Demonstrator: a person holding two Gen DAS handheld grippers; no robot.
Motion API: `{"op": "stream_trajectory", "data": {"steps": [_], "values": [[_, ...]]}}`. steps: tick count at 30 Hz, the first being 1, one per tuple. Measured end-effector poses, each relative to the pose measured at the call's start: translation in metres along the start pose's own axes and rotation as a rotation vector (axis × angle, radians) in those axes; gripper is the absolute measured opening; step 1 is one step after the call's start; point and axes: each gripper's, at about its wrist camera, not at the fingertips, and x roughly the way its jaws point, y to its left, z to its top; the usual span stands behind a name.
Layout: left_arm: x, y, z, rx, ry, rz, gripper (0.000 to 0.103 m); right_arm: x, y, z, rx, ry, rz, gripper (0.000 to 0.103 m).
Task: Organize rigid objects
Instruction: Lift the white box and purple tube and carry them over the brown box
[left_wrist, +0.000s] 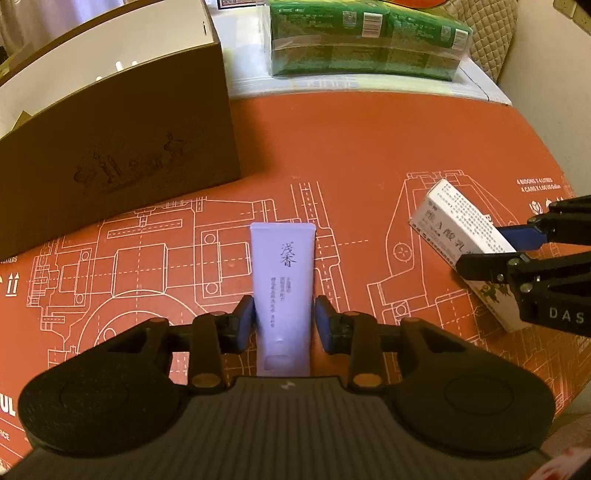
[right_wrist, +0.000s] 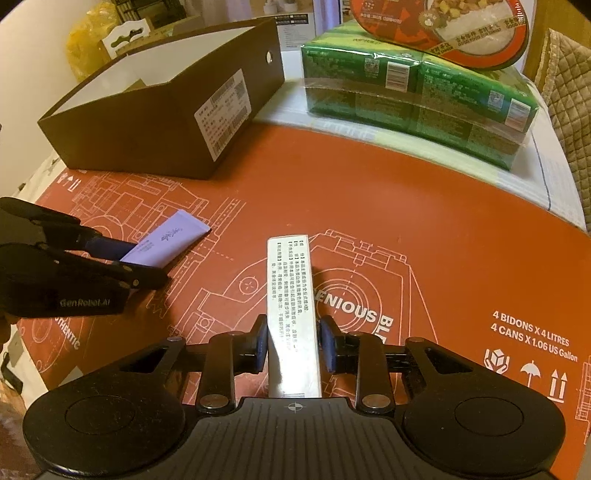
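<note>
The near end of the lilac plastic tube (left_wrist: 282, 266) is disappearing under your left tool (left_wrist: 284, 317), and the near end of the slim white cardboard carton (right_wrist: 290, 280) is hiding under your right tool (right_wrist: 293, 339); the small print on both is staying too fine to read. The tube is lying flat on the orange blueprint-printed tabletop (left_wrist: 369, 147), pointing away from you, with dark characters down its face. Both tools are standing released, with pads just beside their item's sides, a slim gap showing. The open brown cardboard box (left_wrist: 122, 147) is sitting at far left, and the green shrink-wrapped packs (left_wrist: 365, 40) are stacking up beyond.
</note>
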Motion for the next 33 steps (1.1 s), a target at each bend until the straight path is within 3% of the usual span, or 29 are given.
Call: {"op": "stream_trajectory", "data": {"steps": [16,20,33], "values": [[-0.003,0.002,-0.003,-0.003,-0.017,-0.014,0.028,0.001,0.004,0.002,-0.002,0.010,-0.025,0.027],[-0.005,0.005,-0.005,-0.011,-0.019,-0.024,0.028,-0.001,0.006,0.002,-0.019,0.003,-0.026,0.023],[-0.024,0.029,-0.011,-0.056,-0.063,-0.034,0.028,-0.005,0.022,0.013,-0.039,-0.014,0.010,0.022]]}}
